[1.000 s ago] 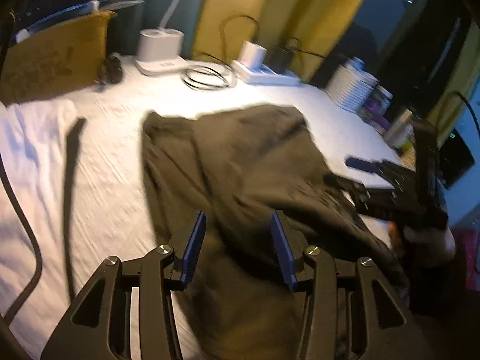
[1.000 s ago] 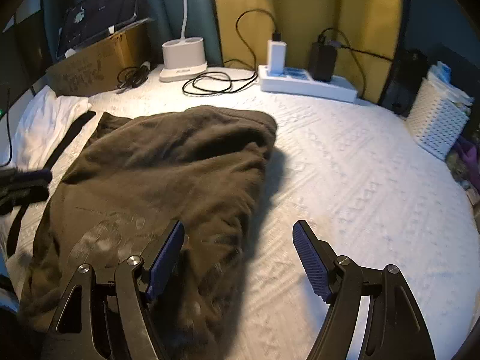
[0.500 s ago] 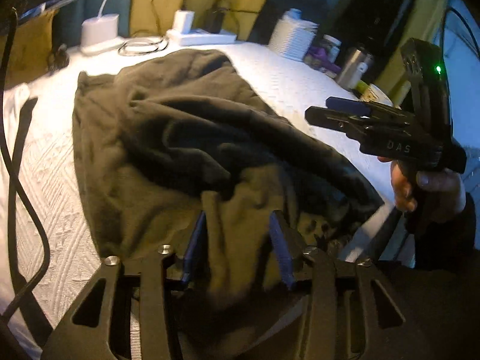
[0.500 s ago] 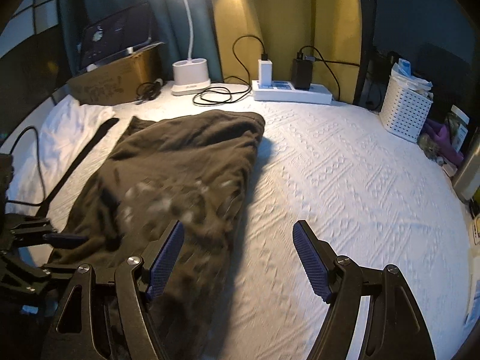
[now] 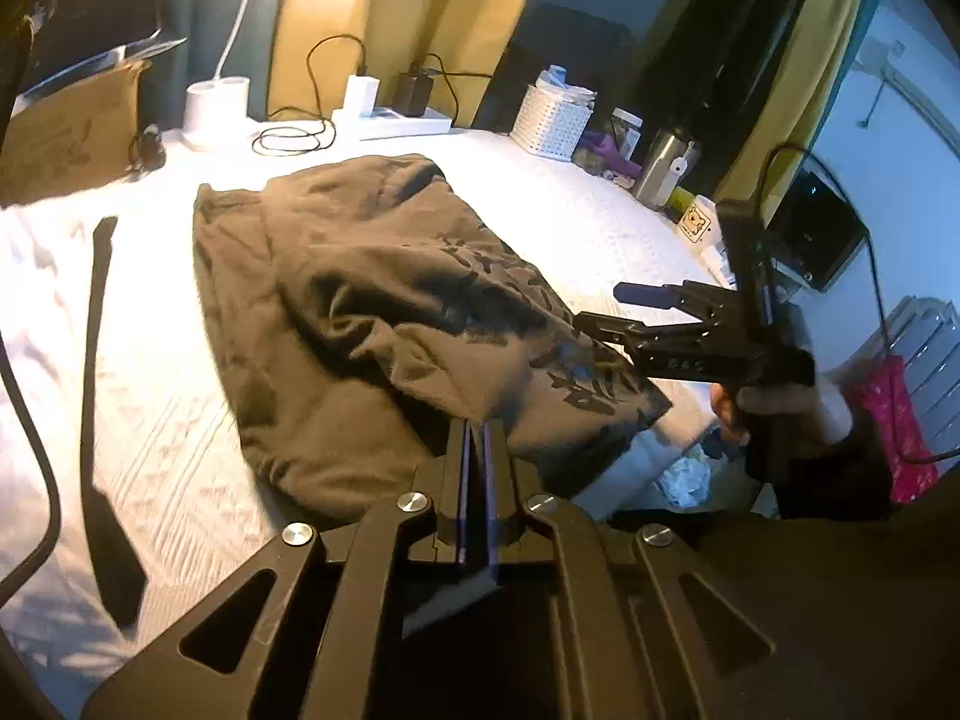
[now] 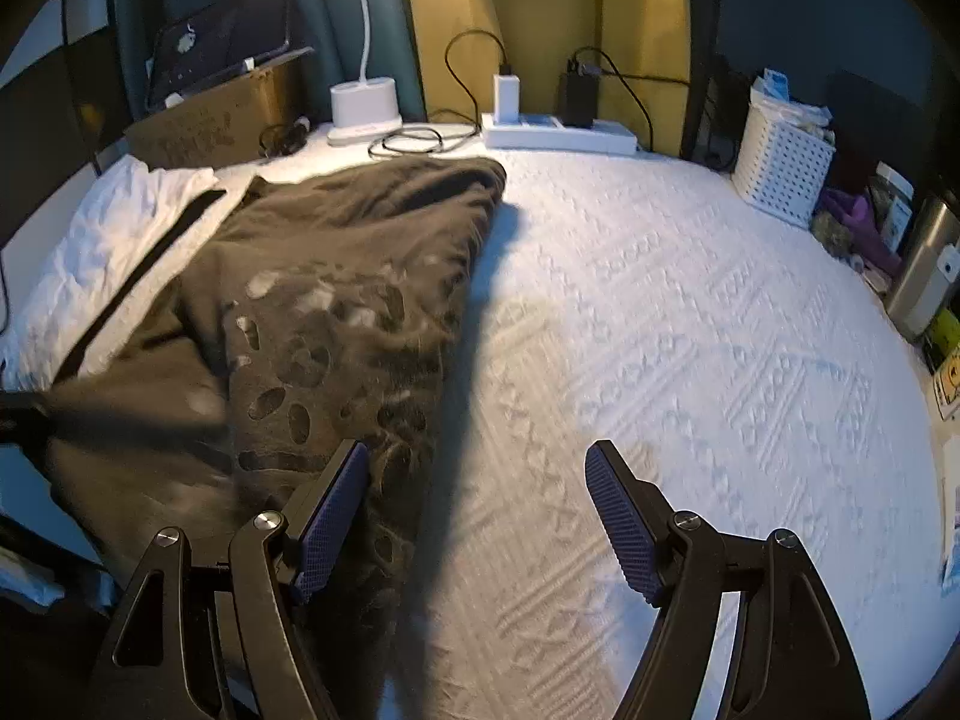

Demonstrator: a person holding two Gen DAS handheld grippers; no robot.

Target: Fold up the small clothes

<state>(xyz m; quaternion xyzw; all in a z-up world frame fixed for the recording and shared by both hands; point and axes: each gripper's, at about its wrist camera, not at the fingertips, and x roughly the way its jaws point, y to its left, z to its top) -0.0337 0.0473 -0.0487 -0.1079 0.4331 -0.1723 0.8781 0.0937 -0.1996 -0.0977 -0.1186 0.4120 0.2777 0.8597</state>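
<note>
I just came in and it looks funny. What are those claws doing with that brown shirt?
A person is folding a brown shirt on a white bed, holding a claw in each hand. The left claw has pinched shut on the shirt's near edge. The right claw is wide open with nothing in it, hovering over the shirt's other side. The shirt is still rumpled, not neatly folded yet.

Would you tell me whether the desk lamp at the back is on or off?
On: the desk lamp has its head glowing brightly at the top edge, lighting the yellow curtain.
</note>
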